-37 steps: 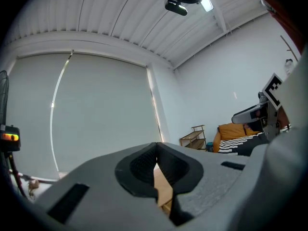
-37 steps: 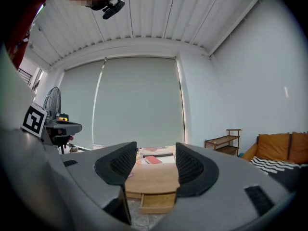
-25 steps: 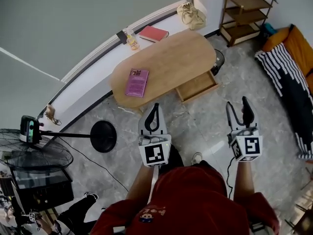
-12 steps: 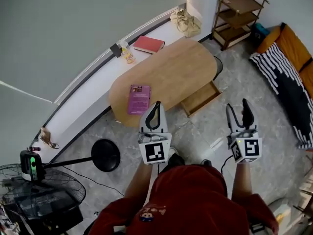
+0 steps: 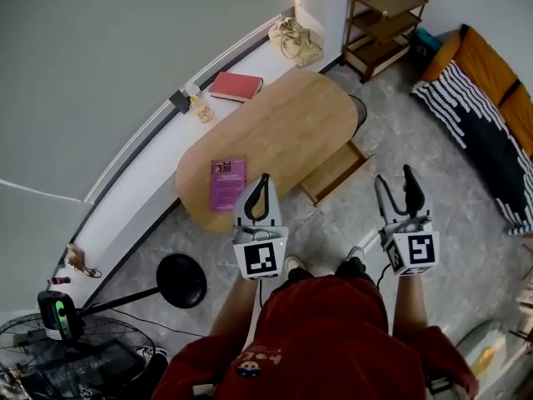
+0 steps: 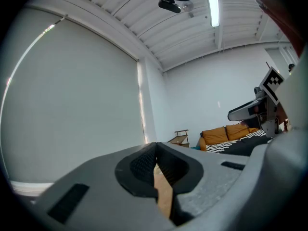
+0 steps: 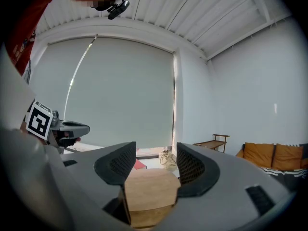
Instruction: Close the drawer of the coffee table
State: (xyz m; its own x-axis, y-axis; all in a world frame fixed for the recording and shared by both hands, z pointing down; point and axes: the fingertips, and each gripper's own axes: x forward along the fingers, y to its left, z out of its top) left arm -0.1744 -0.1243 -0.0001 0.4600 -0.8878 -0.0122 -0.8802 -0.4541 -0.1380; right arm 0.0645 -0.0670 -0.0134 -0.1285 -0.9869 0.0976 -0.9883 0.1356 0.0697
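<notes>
one left gripper point(image 5: 263, 178) and one right gripper point(image 5: 395, 177); ahead of them one coffee table point(image 5: 283, 123) with one drawer point(image 5: 335, 172); two books, a purple book point(image 5: 226, 183) and a red book point(image 5: 236, 86); one bag point(image 5: 296, 40); one shelf point(image 5: 383, 15).

Book point(image 5: 228, 183) on coffee table point(image 5: 287, 127); drawer point(image 5: 334, 172) under its near edge

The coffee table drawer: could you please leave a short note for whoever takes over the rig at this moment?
Left gripper: shut, empty, in the air, touching nothing.
Right gripper: open, empty, also in the air, apart from the drawer.
Drawer: pulled out from under the coffee table, on the person's side.
Done: nothing yet.
Left: reach the drawer front and push it in.
</notes>
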